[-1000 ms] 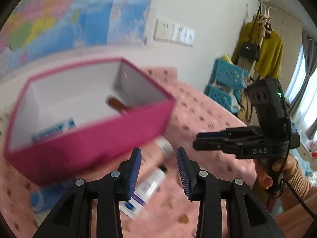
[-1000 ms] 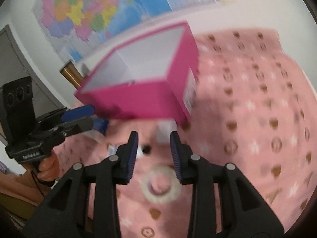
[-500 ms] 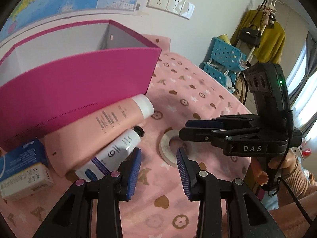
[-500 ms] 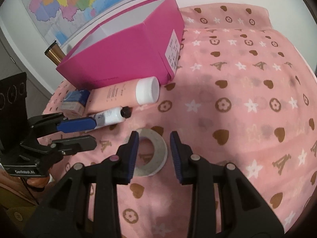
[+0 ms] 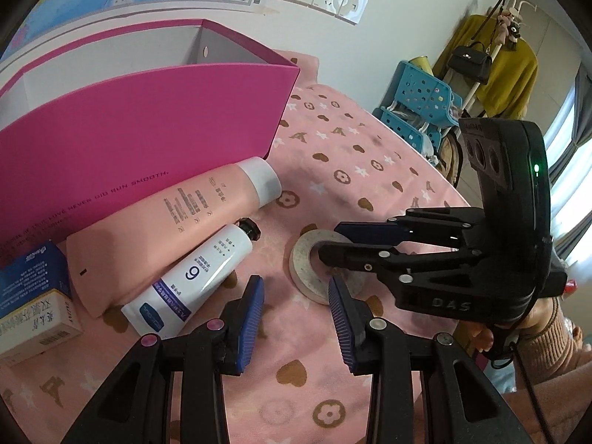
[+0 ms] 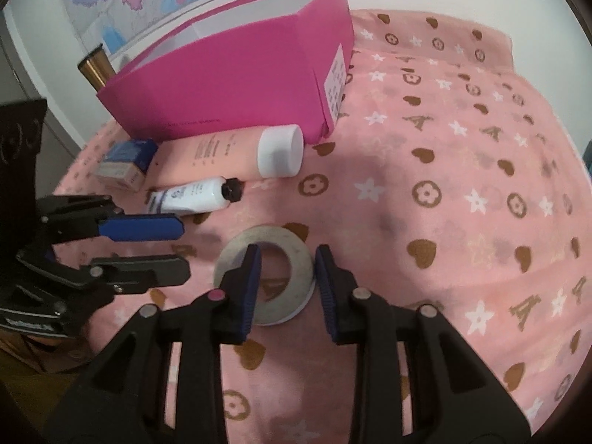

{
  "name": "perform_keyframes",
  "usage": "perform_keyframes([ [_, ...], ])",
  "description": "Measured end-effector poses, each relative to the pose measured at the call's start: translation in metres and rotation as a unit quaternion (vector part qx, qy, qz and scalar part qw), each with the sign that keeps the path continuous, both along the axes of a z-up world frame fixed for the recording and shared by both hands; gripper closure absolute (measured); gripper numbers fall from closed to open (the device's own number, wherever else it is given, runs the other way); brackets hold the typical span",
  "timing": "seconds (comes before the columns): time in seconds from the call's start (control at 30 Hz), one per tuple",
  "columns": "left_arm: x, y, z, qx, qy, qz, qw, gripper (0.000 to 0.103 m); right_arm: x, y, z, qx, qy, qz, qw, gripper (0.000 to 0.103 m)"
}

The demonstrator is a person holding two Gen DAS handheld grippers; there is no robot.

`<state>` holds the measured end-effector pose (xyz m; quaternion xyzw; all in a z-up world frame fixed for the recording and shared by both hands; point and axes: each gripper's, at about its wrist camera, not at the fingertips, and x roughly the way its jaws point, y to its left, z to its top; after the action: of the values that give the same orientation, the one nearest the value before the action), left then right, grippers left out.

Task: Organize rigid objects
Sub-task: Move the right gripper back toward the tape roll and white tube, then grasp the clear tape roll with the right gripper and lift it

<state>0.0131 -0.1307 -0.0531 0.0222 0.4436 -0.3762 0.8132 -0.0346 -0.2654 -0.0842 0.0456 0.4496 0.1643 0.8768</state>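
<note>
A roll of tape (image 6: 292,249) lies flat on the pink patterned cloth; it also shows in the left wrist view (image 5: 307,259). My right gripper (image 6: 286,255) is open, just above the roll, one finger over its hole and one at its right rim. My left gripper (image 5: 296,288) is open and empty, low over the cloth between the tape and a white tube (image 5: 199,277). A large pink tube (image 5: 177,222) with a white cap and a blue and white carton (image 5: 29,296) lie against the open pink box (image 5: 140,129).
The pink box (image 6: 236,70) stands at the back by the wall, with a brass cylinder (image 6: 96,66) behind it. The cloth-covered table (image 6: 462,185) stretches to the right. Blue baskets (image 5: 421,107) and hanging clothes stand beyond the table edge.
Both grippers have dropped from above the box down to the cloth. My right gripper has closed in over the tape roll. Both stay open.
</note>
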Motion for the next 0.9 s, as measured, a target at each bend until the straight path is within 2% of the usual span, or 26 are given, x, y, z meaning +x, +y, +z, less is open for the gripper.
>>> perform_keyframes([
  [0.07,0.000,-0.001,-0.001,0.001,0.001,0.000,1.0000,0.067,-0.001,0.003,-0.001,-0.025,-0.008,-0.002,1.000,0.084],
  [0.2,0.001,-0.003,-0.001,-0.004,0.008,-0.004,1.0000,0.067,-0.001,0.004,-0.001,-0.042,-0.017,-0.003,0.999,0.085],
  [0.47,0.001,-0.002,0.004,-0.020,0.009,-0.011,0.9997,0.069,-0.007,0.002,0.011,-0.021,-0.026,-0.013,0.999,0.086],
  [0.67,-0.002,-0.002,0.024,-0.031,-0.019,-0.017,0.9992,0.077,-0.011,0.008,0.035,-0.014,-0.055,-0.007,0.998,0.086],
  [0.9,0.003,0.004,0.055,-0.042,-0.061,-0.005,0.9973,0.077,-0.005,0.013,0.066,-0.008,-0.090,0.002,0.996,0.086],
])
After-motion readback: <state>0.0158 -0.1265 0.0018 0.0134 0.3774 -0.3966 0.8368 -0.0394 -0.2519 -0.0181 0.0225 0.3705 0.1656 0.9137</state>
